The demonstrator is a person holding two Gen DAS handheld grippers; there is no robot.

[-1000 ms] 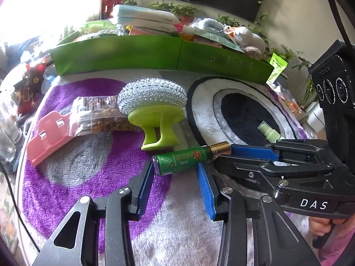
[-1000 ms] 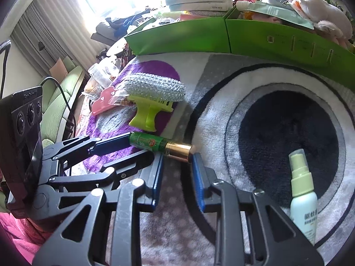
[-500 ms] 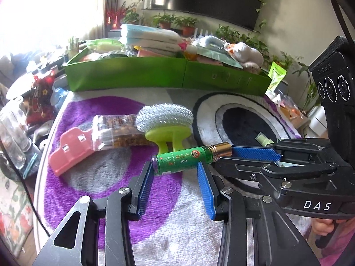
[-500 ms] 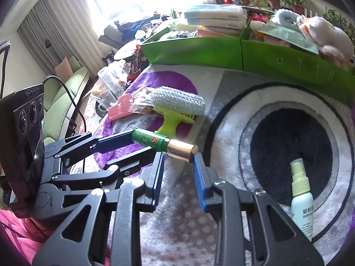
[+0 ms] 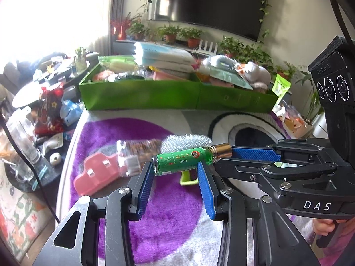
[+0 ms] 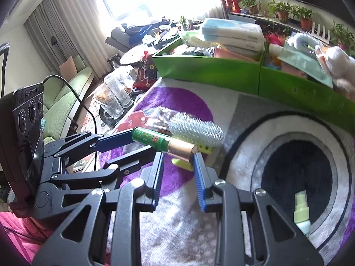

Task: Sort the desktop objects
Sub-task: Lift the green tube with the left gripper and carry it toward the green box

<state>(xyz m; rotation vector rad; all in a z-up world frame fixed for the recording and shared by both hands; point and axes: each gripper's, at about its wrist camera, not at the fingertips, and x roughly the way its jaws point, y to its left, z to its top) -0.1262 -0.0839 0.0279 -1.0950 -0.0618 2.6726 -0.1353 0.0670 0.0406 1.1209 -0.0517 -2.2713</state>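
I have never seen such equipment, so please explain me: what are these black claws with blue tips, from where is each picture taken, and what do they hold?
They are not robot arms. A person holds a two-finger gripper in each hand, each with a fisheye camera looking forward along its fingers, so each picture shows one gripper from behind.

Both grip one small green bottle: the left gripper clamps its green body, the right gripper its gold cap, above the table.

On the purple and white rug below lie a steel-wool scrubber with a green handle, a snack packet, a pink clip and a small spray bottle. Behind stand full green boxes.
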